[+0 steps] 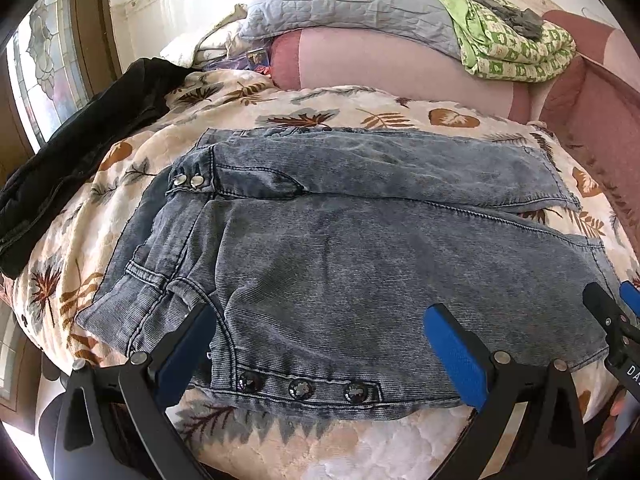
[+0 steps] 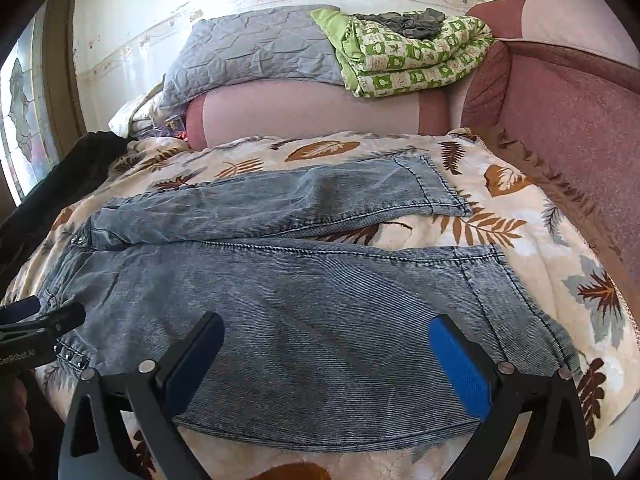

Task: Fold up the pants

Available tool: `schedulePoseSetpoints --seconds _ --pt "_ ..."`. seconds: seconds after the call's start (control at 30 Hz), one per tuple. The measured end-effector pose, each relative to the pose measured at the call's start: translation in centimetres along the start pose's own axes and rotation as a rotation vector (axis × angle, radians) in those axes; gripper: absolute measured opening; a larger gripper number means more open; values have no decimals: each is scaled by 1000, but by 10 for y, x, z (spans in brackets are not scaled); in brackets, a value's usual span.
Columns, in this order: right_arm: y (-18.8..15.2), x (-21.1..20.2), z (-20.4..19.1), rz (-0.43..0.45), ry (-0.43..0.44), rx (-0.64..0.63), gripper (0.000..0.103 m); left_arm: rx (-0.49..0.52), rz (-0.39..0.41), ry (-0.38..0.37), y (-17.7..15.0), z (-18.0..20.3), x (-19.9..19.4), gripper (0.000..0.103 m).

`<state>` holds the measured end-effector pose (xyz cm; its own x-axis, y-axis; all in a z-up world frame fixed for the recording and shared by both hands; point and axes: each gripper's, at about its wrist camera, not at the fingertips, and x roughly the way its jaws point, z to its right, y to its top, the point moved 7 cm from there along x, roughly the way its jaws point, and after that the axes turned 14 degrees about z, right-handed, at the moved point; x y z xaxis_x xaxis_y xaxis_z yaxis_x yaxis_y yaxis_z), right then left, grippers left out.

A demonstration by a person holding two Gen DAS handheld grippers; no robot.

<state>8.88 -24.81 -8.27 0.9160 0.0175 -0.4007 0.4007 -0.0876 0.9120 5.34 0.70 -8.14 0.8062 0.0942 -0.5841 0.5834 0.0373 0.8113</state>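
Grey-blue washed denim pants (image 1: pixel 360 248) lie flat on a leaf-print blanket (image 1: pixel 320 108), waist to the left and both legs running right. A row of dark buttons (image 1: pixel 302 390) shows at the near edge. My left gripper (image 1: pixel 320 344) hovers open over the near waist area with nothing between its blue pads (image 1: pixel 456 352). In the right wrist view the pants (image 2: pixel 320 280) show both leg hems at the right. My right gripper (image 2: pixel 328 360) stands open above the near leg, holding nothing. Each gripper appears at the edge of the other's view.
A black garment (image 1: pixel 80 152) lies at the blanket's left side by a stained-glass window (image 1: pixel 40 64). Behind are a grey quilted pillow (image 2: pixel 248 48), a folded green patterned quilt (image 2: pixel 408 56) and a pink upholstered backrest (image 2: pixel 572 120) along the back and right.
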Motion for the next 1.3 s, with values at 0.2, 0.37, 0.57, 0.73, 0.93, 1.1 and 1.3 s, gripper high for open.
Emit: schedulePoseSetpoints --seconds 0.2,0.37,0.57,0.73,0.93,1.1,1.3 --pt "-1 0 -1 -3 6 0 103 5 0 -2 0 3 -2 103" --pt "-1 0 -2 -2 7 -1 103 7 -1 -3 0 4 -3 103" --pt "-1 0 -2 -5 11 -1 103 6 -1 -4 0 6 -3 103" --pt "-1 1 -2 -5 13 -1 103 5 -3 -3 -1 6 -4 103" --pt "-2 0 -2 -6 14 0 103 6 -4 0 -1 6 -4 103" --pt "-1 0 -2 -4 13 0 103 5 -4 0 -1 5 -5 103" --pt "-2 0 -2 -6 15 -3 103 1 -3 1 -1 4 -5 103"
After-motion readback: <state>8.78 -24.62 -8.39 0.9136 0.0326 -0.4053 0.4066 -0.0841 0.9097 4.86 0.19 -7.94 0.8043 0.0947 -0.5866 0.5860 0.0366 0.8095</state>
